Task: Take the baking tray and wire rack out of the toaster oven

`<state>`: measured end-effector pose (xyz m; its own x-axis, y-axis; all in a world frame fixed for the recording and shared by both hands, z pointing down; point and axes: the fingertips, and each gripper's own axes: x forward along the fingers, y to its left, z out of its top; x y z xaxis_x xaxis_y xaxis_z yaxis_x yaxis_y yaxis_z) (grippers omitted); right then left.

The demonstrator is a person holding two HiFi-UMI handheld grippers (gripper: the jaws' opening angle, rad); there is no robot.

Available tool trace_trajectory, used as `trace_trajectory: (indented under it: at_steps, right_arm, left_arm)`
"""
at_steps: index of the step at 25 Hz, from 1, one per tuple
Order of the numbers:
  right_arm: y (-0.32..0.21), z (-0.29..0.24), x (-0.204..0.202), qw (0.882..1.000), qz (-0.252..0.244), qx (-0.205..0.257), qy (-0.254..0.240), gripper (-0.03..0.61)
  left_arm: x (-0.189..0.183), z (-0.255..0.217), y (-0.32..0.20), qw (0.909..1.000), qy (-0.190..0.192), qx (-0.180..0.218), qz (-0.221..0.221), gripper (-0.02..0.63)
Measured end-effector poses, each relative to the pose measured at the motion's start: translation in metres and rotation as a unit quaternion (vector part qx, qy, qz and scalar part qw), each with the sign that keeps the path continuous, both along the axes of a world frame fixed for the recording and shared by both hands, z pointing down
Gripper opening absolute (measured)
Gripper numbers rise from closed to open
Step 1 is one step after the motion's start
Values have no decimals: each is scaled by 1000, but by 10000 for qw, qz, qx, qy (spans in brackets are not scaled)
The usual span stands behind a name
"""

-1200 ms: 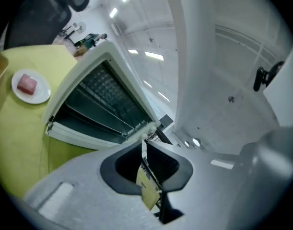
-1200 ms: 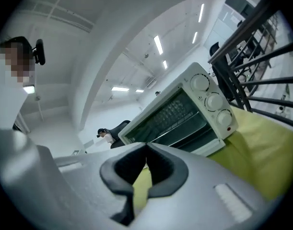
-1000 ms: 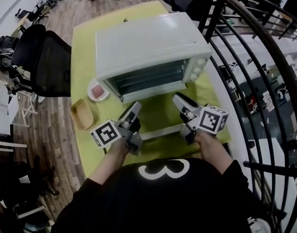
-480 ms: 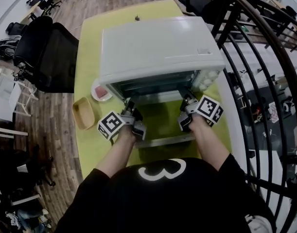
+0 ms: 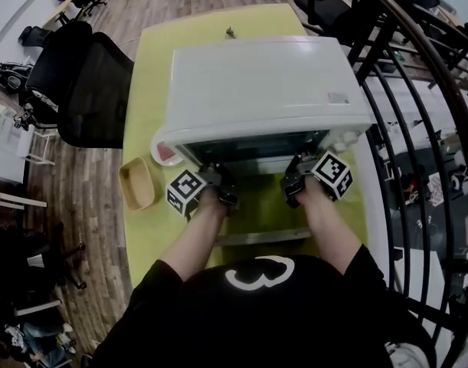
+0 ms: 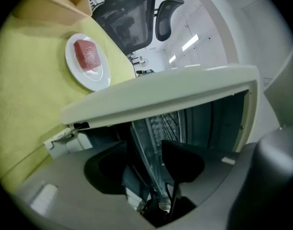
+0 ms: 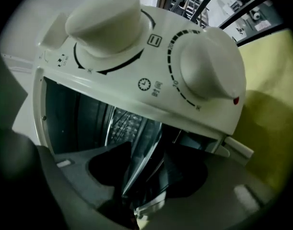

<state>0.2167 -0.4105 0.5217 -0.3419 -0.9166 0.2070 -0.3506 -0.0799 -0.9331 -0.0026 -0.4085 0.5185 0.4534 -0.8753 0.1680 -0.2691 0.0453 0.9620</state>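
We hold two hand-held grippers, left (image 5: 220,178) and right (image 5: 298,169), at the one toaster oven (image 5: 264,83) on the worktop (image 5: 142,129); both pairs of jaws have just been opening and stand apart round the one baking tray's (image 6: 140,150) edge without pressing on it; one wire rack (image 6: 169,122) sits inside the oven.

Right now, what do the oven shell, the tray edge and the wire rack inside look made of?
Oven shell: painted metal, probably; smooth matte white. Tray edge: thin sheet metal, with a bright glint. Wire rack: bare metal wire, likely; thin shiny rods.

Left gripper (image 5: 220,178), right gripper (image 5: 295,170) at toaster oven (image 5: 264,83) mouth; door (image 5: 263,238) down.
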Motion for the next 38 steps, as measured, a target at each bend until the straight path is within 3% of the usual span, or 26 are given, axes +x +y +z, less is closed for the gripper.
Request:
trace_trajectory:
  at_steps: [5,7,16,38]
  right_arm:
    - [-12,0,0,9999,94,11,-126,199]
    - [-13,1,1,9999,72,23,-77,164]
    - [-10,7,5,9998,69,-51,-199,106]
    - [34,10,1,9997,-105,-120,-165,104]
  left_arm:
    - [-7,7,-15,9995,121,-80,-269,221]
    - [-9,8,-17,9992,119,-52,-368,218]
    - [-8,13,-20,9986,79,-145,-504,106]
    - [-12,16,24,9988,59,-356,-332,103]
